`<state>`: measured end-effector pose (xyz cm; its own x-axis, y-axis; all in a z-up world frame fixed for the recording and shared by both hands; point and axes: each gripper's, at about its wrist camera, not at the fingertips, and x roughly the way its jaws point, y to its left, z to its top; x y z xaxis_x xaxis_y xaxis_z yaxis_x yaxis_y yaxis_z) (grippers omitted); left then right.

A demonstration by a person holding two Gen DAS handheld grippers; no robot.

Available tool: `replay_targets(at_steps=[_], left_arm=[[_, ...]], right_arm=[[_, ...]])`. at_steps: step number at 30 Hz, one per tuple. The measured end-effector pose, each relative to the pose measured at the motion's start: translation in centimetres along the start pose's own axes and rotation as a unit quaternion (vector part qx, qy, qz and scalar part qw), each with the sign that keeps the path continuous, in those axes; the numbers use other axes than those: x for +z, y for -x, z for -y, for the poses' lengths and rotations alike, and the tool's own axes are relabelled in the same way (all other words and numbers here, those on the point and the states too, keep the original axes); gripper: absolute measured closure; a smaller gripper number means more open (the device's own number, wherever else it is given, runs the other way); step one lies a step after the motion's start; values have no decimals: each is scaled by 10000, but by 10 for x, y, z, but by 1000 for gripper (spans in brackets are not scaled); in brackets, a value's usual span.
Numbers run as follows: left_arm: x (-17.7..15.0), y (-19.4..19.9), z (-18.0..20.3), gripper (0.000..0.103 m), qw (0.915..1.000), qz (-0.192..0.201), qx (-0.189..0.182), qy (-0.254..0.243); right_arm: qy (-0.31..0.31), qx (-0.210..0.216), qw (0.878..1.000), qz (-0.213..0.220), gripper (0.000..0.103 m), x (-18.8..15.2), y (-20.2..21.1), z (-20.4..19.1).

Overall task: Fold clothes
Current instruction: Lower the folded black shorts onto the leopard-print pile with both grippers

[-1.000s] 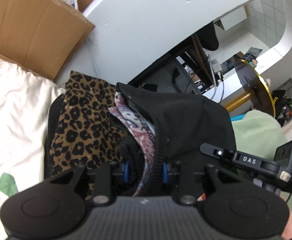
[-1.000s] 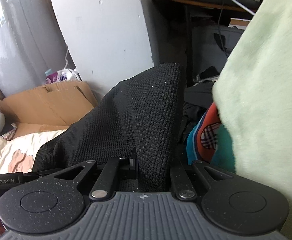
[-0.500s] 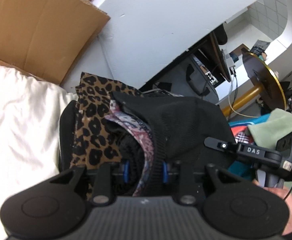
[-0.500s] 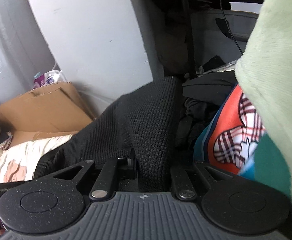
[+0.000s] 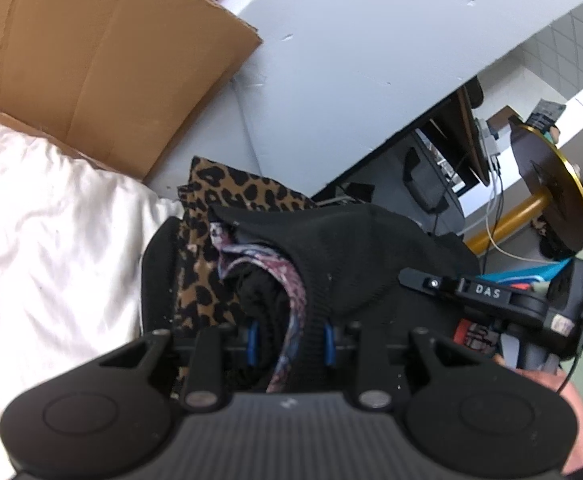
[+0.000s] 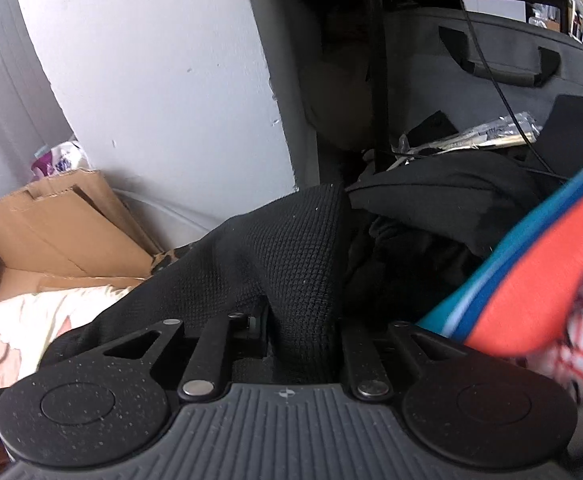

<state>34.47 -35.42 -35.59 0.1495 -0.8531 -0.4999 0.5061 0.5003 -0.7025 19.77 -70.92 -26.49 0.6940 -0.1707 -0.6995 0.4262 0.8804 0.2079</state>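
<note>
The right tool's (image 6: pixel 301 332) pads are hidden by the black knit (image 6: pixel 291 248); the checked cloth (image 6: pixel 563 312) is blurred and cut off.

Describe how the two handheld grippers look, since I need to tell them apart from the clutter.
Both are matte black, with a ribbed grey housing flanked by two round discs and silver pivot pins. The left gripper has blue finger pads. Seen from the left wrist, the right gripper carries white "DAS" lettering and a thin black cable.
</note>
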Motion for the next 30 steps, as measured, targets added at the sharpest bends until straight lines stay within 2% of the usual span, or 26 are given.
replay_targets(at_steps=[5, 7, 8, 12, 16, 19, 26, 30], left_arm=[[5, -7, -9, 72, 9998, -48, 70, 166], [6, -9, -12, 72, 9996, -71, 85, 255], [8, -10, -12, 72, 9996, -80, 102, 263], [12, -12, -7, 72, 9998, -83, 130, 125], [12, -17, -11, 72, 9996, -127, 202, 167], [11, -21, -21, 71, 9988, -220, 236, 374], [14, -21, -15, 72, 9995, -146, 233, 149], [19, -25, -15, 70, 9993, -267, 249, 122]], right_arm=[[36, -91, 9999, -95, 81, 9, -16, 6], [34, -205, 9997, -93, 71, 12, -21, 8], [39, -313, 9995, -64, 69, 13, -22, 9], [68, -736, 9972, 104, 68, 19, -25, 13], [81, -701, 9971, 275, 68, 16, -15, 10], [174, -564, 9974, 410, 68, 3, -5, 0], [81, -212, 9984, 510, 68, -53, 3, -23], [36, -78, 9988, 476, 68, -82, 2, -41]])
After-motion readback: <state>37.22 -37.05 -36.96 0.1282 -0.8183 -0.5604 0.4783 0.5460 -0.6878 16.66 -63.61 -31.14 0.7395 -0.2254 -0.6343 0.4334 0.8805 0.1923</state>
